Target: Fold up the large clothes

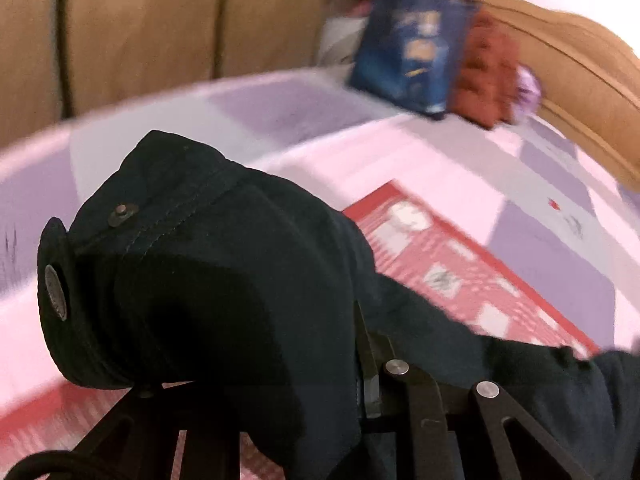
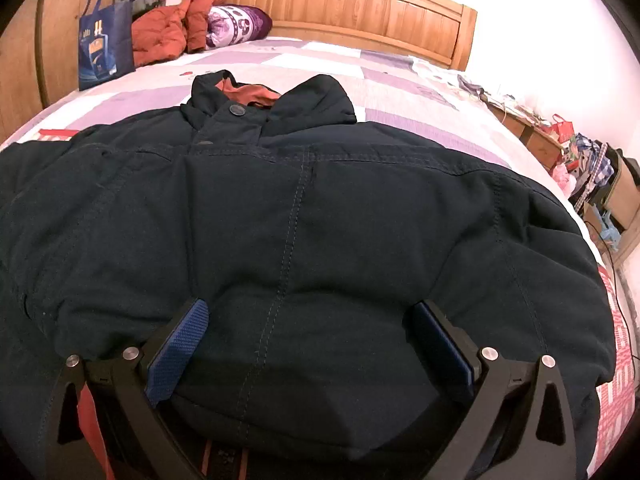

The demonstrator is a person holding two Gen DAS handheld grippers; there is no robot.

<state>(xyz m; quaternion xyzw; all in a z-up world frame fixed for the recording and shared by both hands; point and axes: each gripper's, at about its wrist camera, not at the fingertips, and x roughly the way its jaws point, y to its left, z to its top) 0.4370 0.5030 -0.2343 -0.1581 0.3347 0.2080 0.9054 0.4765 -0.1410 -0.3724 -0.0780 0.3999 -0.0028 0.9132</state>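
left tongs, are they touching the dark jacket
Touching: the left wrist view shows the left tongs shut on a bunched fold of the dark jacket, lifted off the bed.

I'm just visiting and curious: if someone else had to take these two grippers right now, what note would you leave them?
Left gripper: shut on a bunched cuff of the dark jacket, raised above the bed.
Right gripper: open, jaws wide astride the jacket's lower edge, pinching nothing.
Jacket: spread out on the bed, collar toward the headboard.
Done: one cuff picked up.
Left: carry that part across the body, fold the other side, then fold the length. No fold is visible yet.
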